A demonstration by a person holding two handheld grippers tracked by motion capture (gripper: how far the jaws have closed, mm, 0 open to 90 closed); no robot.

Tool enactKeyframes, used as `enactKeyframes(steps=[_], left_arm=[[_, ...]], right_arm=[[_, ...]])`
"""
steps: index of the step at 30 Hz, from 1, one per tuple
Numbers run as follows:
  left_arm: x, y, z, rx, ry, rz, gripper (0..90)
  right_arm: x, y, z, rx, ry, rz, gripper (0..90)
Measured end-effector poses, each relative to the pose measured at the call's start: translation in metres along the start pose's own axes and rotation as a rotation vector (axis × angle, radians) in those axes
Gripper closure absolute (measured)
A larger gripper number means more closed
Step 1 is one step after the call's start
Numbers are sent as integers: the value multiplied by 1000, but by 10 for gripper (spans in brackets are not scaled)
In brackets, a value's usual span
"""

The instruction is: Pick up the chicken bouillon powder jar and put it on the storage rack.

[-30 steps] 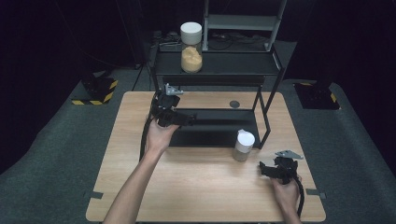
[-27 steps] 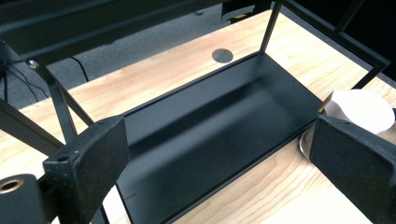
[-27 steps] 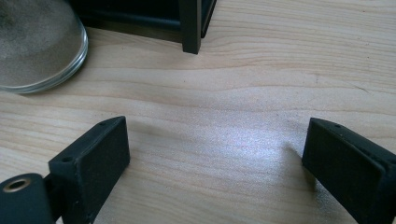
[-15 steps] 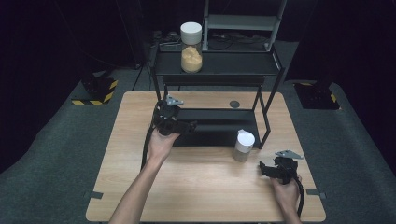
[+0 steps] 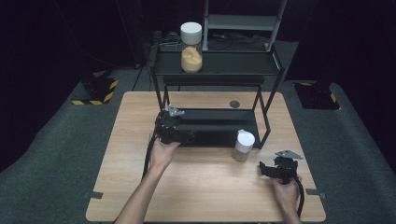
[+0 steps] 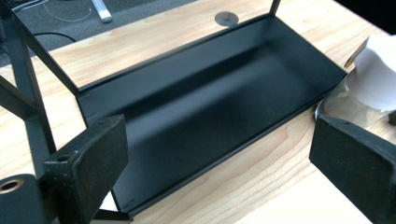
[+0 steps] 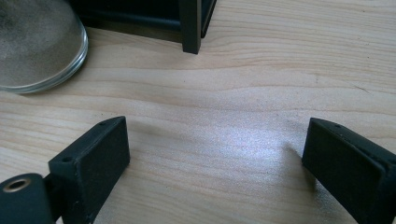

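- The left gripper hovered over the left end of the black shelf tray – jaws spread wide, nothing between them.
- The tray sat at the bottom of the black rack on the wooden table, its long axis running left to right in the high view, open side up.
- A white-lidded jar stood upright on the table, just beside the tray's front right corner.
- The right gripper rested low by the table's right front – jaws wide apart over bare wood, holding nothing.
- Another jar with tan contents stood upright on the rack's upper shelf.
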State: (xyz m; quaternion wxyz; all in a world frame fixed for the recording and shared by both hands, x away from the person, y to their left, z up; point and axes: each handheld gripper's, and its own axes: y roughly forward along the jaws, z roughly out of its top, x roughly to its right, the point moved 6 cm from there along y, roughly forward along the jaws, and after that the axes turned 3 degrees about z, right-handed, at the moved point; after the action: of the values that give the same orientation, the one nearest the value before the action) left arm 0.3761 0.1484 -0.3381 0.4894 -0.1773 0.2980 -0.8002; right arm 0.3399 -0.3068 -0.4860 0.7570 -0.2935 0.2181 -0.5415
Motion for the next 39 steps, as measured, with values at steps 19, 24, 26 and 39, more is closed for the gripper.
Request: enactKeyframes(steps=[19,24,26,39], left_arm=[[7,32,-36,-58,3,15,45],[6,36,-44,-71,2,29,45],[7,39,-50,-74,0,33,45],[15,65,-77,-119,-13,64,45]], right_arm=[[0,0,0,-1,1,0,67],[0,0,0,-1,0,-1,66],[0,0,0,-1,1,0,66],[0,0,0,-1,1,-1,67]])
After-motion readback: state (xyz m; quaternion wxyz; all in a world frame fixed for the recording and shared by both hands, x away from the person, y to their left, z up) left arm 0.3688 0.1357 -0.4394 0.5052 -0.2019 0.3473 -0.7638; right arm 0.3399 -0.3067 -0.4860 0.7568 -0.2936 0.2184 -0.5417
